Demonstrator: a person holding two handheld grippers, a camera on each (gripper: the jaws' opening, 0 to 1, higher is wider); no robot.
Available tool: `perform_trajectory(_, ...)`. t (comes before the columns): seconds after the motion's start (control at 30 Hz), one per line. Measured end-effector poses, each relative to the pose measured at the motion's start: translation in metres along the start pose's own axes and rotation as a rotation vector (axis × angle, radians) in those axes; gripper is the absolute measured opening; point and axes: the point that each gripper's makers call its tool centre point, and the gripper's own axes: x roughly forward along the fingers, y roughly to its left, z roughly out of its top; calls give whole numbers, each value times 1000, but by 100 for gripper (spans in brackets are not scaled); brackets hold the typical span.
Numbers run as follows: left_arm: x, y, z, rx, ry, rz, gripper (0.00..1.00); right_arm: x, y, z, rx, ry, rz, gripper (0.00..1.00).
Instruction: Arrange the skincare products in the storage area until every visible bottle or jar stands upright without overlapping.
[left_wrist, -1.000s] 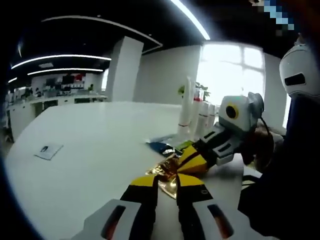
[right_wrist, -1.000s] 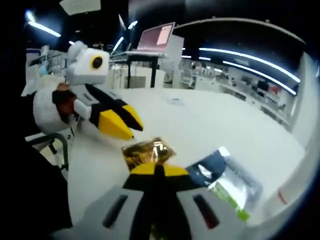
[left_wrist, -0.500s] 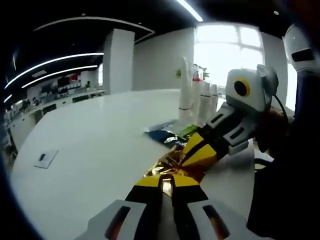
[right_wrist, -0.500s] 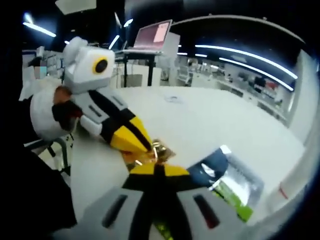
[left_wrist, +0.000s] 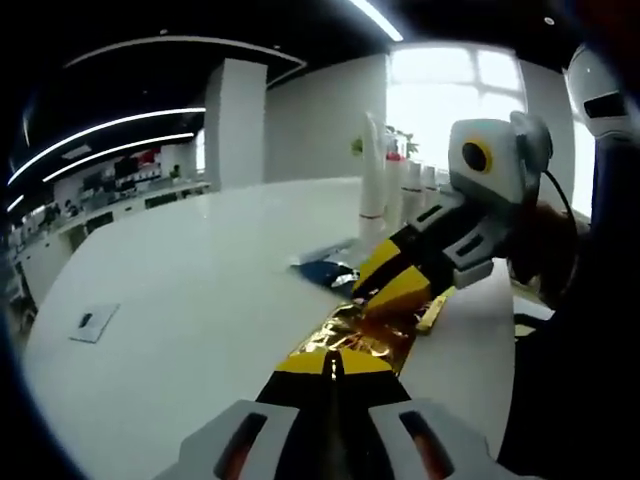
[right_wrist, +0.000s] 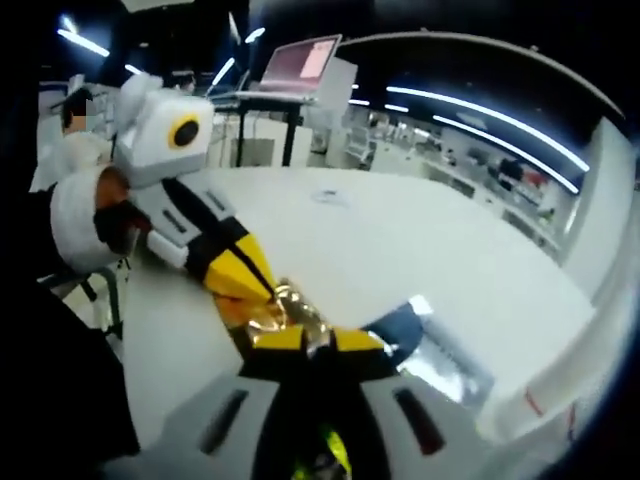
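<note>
A crinkled gold foil sachet (left_wrist: 358, 338) (right_wrist: 288, 304) is stretched between both grippers just above the white table (left_wrist: 200, 290). My left gripper (left_wrist: 335, 364) is shut on its near end; seen from the right gripper view, the left gripper (right_wrist: 258, 290) bites the sachet from the left. My right gripper (right_wrist: 306, 340) is shut on the opposite end, and in the left gripper view the right gripper (left_wrist: 392, 292) pinches it from the right. Tall white bottles (left_wrist: 376, 180) stand upright behind. A blue and silver sachet (left_wrist: 322, 271) (right_wrist: 425, 340) lies flat nearby.
A small card (left_wrist: 93, 322) lies far left on the table. A white bottle (right_wrist: 545, 400) crosses the lower right of the right gripper view. A person's sleeve (left_wrist: 560, 350) and hand (right_wrist: 90, 225) hold the grippers. A laptop on a stand (right_wrist: 300, 70) is behind the table.
The left gripper's jaws, slightly apart around the gold sachet a second ago, have shut on it. The two grippers have drawn together at the sachet, which now hangs stretched between them.
</note>
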Motion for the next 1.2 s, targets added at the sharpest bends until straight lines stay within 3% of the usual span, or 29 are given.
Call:
perform_trajectory(0.1, 0, 0, 0, 1, -1, -2, 1, 1, -2, 3, -14, -18, -5, 2)
perform_trajectory(0.2, 0, 1, 0, 4, -3, -1, 1, 6, 8, 4, -48, -10, 44, 0)
perform_trajectory(0.4, 1, 6, 1, -20, -10, 10, 1, 5, 21, -8, -47, 82, 96, 0)
perform_trajectory(0.57, 3, 8, 3, -7, -6, 22, 1, 4, 29, -5, -61, 70, 124, 0)
perform_trajectory(1.2, 2, 5, 1, -11, 3, 8, 1, 11, 18, -5, 15, 28, 121, 0)
